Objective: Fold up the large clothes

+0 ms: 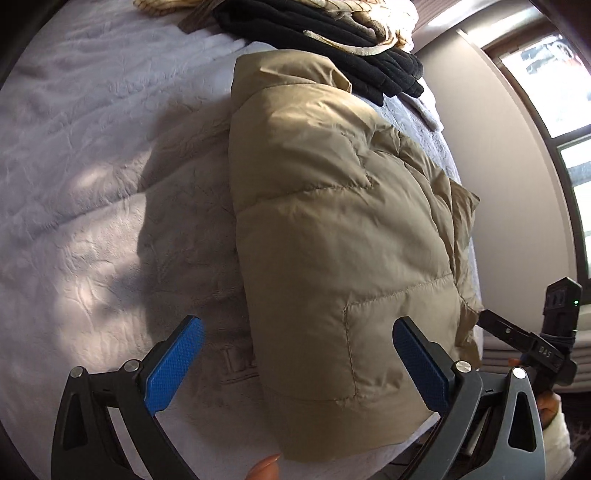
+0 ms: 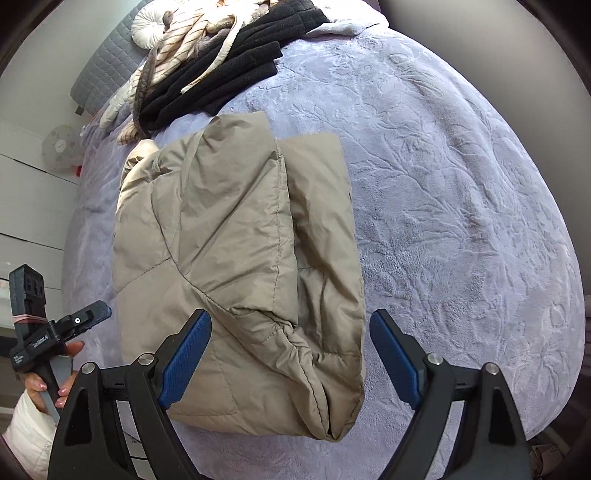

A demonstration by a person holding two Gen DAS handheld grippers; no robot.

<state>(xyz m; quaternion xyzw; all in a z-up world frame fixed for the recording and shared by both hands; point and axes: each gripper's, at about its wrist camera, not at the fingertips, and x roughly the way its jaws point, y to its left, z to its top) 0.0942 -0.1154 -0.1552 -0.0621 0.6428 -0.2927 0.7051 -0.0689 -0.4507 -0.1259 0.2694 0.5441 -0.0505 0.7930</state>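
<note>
A tan quilted puffer jacket (image 2: 236, 258) of smooth, faintly shiny fabric lies on a plush, embossed lavender fleece blanket (image 2: 461, 221).

White lettering reading "DAS" marks the black body of the right gripper (image 1: 532, 345), seen beside the beige puffer jacket (image 1: 332, 221). "GenRobot.AI" runs along the left gripper (image 2: 74, 325); smaller print below it is illegible.

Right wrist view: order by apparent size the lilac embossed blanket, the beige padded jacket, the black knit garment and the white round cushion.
1. Lilac embossed blanket, filling most of the view.
2. Beige padded jacket, folded on it.
3. Black knit garment, though it lies farther away.
4. White round cushion, farthest away, so its true size is unsure.
</note>
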